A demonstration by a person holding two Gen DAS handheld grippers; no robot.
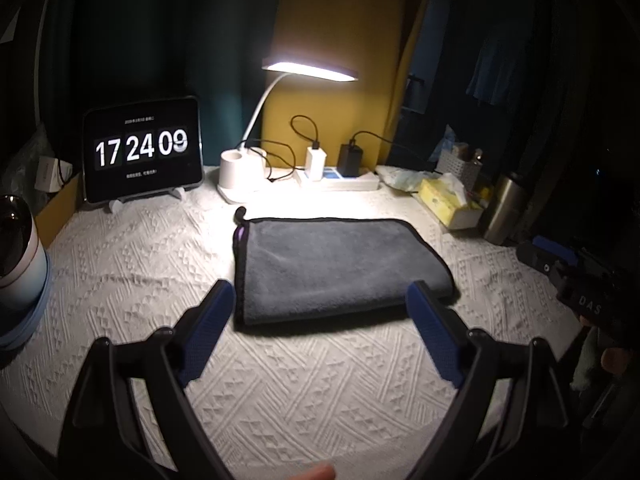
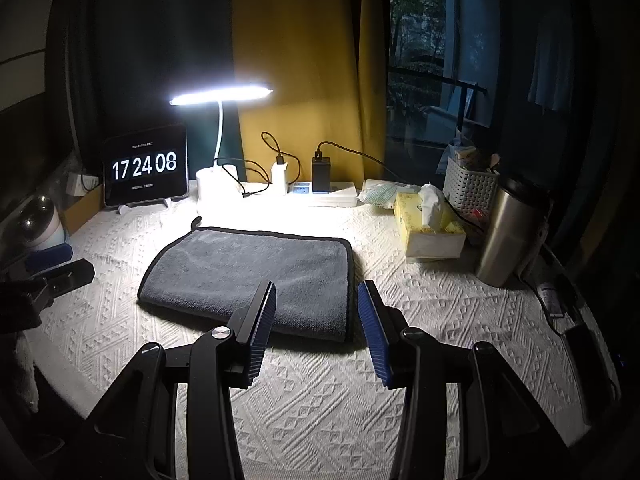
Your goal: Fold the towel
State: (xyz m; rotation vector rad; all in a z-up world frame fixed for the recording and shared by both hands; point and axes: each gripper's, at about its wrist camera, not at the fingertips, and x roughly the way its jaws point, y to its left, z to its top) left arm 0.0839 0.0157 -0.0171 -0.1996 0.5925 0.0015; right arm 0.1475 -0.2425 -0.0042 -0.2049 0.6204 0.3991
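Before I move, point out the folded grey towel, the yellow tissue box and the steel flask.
Folded grey towel (image 2: 248, 276), right wrist view, middle of top surface.
Yellow tissue box (image 2: 434, 236), right wrist view, front face.
Steel flask (image 2: 506, 232), right wrist view, body.

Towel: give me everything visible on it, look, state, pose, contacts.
The towel is grey, plush, microfibre-looking, edged with black piping, with a small hanging loop at its far left corner. It is already folded at least once, doubled layers showing at the near edge, and lies flat as a rectangle on the white textured tablecloth, in front of the lamp. Both the left gripper and the right gripper are open and hover near its front edge; neither visibly touches it.
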